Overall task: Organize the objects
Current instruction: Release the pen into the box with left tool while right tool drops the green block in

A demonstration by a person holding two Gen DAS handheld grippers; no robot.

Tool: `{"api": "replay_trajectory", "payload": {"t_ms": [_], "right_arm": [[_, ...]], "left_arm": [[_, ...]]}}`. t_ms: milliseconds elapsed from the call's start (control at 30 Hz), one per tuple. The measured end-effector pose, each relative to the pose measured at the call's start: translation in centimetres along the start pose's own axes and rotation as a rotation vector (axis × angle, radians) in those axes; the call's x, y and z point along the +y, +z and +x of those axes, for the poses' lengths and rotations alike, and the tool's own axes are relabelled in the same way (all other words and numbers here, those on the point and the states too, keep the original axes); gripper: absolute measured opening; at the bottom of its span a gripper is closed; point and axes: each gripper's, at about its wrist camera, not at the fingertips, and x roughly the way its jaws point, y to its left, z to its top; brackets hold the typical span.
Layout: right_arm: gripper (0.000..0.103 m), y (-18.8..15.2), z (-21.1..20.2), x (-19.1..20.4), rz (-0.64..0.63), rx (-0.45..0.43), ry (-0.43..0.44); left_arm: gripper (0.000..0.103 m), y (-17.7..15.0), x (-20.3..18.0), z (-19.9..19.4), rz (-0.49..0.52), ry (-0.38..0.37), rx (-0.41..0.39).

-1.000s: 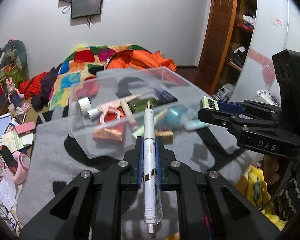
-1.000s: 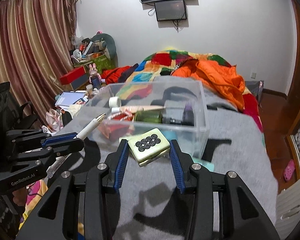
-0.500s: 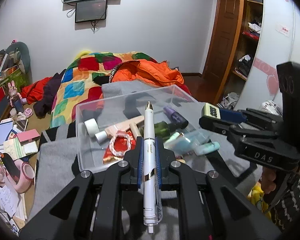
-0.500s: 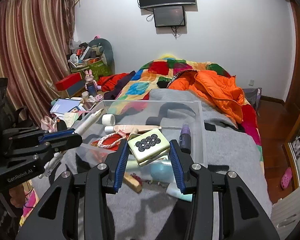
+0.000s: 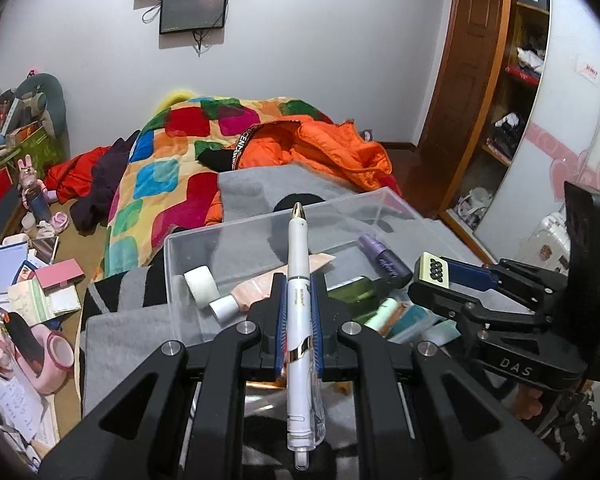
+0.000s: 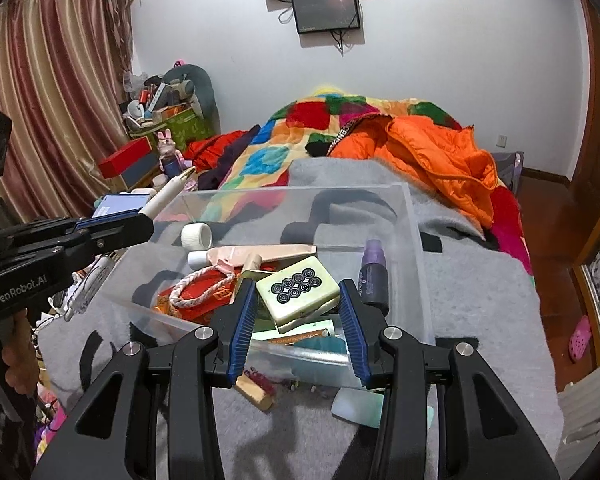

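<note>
Your left gripper [image 5: 299, 320] is clamped tight on a white click pen with a gold tip [image 5: 298, 280], its long axis running along the fingers, tip pointing away over the clear plastic bin [image 5: 260, 226] on the grey blanket [image 6: 480, 280]. Your right gripper [image 6: 298, 310], jaws partly apart, pinches a pale green mahjong tile with nine black circles [image 6: 298, 294], face up above the bin. Readable writing: "GenRobot.AI" on the left gripper's side, "DAS" on the right's.
</note>
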Motion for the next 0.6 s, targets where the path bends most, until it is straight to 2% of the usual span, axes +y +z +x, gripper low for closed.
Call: {"api": "replay_trajectory", "payload": {"t_ms": [200,600], "right_arm": [[0.038,0.0,1.4,0.0,0.006,0.031,-0.001],[0.038,-0.1,2.4,0.6,-0.022,0.049,-0.051]], "left_arm": [[0.01,-0.2,0.0,3.2,-0.006,-0.041,0.092],[0.01,-0.6,-1.2,5.0,0.005,-0.098,0.149]]}}
